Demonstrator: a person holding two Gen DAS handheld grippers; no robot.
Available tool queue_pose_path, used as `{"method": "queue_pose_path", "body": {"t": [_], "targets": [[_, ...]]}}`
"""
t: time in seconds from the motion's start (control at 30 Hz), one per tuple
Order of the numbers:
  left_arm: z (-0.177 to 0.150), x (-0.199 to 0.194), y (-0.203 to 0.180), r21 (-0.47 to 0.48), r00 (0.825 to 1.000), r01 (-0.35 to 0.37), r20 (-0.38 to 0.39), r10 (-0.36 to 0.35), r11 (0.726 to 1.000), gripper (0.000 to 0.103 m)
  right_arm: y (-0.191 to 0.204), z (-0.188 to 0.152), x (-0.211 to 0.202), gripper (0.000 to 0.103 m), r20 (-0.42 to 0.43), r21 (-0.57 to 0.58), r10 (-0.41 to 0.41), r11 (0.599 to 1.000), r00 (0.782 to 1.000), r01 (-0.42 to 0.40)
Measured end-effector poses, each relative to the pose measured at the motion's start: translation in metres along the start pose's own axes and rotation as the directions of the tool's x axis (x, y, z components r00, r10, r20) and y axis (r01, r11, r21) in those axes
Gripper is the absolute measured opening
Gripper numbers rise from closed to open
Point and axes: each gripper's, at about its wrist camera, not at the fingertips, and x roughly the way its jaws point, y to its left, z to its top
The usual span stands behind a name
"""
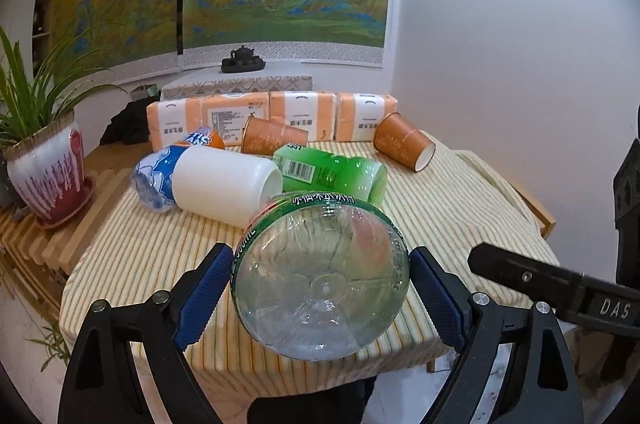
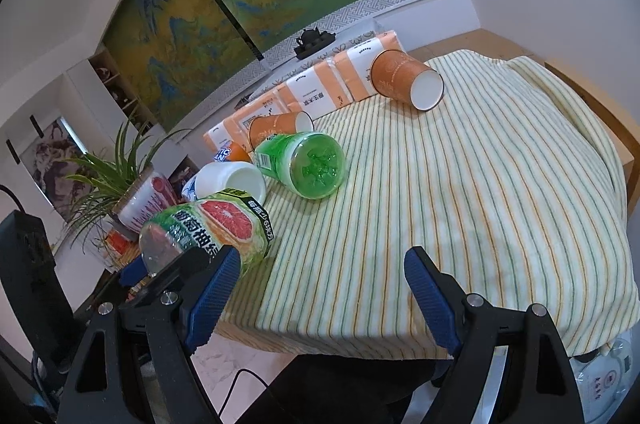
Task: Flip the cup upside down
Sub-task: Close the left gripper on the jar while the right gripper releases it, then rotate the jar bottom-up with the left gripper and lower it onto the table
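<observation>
Clear glossy plastic bottle (image 1: 320, 280) between ribbed blue pads (image 1: 206, 294); beyond it, matt striped cloth (image 1: 132, 248), paper cups (image 1: 404, 146).

A wooden table (image 2: 624, 148) is covered by a striped cloth (image 2: 460, 192). Ahead of the right gripper (image 2: 320, 288), a green bottle (image 2: 308, 164), a white jar (image 2: 236, 182) and two orange paper cups (image 2: 404, 80) (image 2: 280, 128) are laid on their sides, backed by tissue packs (image 2: 320, 92); a potted plant (image 1: 44, 168) is set far left
</observation>
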Motion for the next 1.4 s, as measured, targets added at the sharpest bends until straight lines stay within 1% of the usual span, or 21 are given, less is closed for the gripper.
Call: {"method": "queue_pose_path", "body": {"t": [0.2, 0.37, 0.63, 0.77, 0.9, 1.2, 1.4], "targets": [[0.012, -0.002, 0.002, 0.012, 1.0, 0.009, 0.024, -0.009, 1.0, 0.091, 0.001, -0.002, -0.002, 0.081, 0.006, -0.01, -0.015, 1.0, 1.0, 0.015], [0.023, -0.001, 0.006, 0.006, 0.999, 0.007, 0.045, -0.007, 1.0, 0.091, 0.005, -0.003, -0.008, 0.081, 0.031, -0.029, -0.034, 0.999, 0.999, 0.035], [0.034, 0.008, 0.017, -0.025, 0.999, 0.028, 0.036, -0.027, 0.999, 0.091, 0.017, -0.003, -0.019, 0.081, 0.087, -0.071, -0.08, 0.994, 0.993, 0.087], [0.037, 0.016, 0.024, -0.047, 0.999, 0.051, 0.017, -0.05, 0.998, 0.091, 0.025, -0.004, -0.024, 0.081, 0.12, -0.097, -0.113, 0.987, 0.986, 0.125], [0.037, 0.022, 0.027, -0.056, 0.997, 0.071, -0.005, -0.072, 0.996, 0.091, 0.028, -0.006, -0.027, 0.081, 0.138, -0.094, -0.126, 0.986, 0.982, 0.14], [0.038, 0.034, 0.026, -0.058, 0.996, 0.089, -0.021, -0.09, 0.994, 0.091, 0.029, -0.009, -0.025, 0.081, 0.134, -0.093, -0.14, 0.984, 0.981, 0.153], [0.041, 0.038, 0.028, -0.067, 0.996, 0.089, -0.01, -0.09, 0.994, 0.091, 0.031, -0.009, -0.024, 0.081, 0.134, -0.094, -0.144, 0.983, 0.981, 0.157]]}}
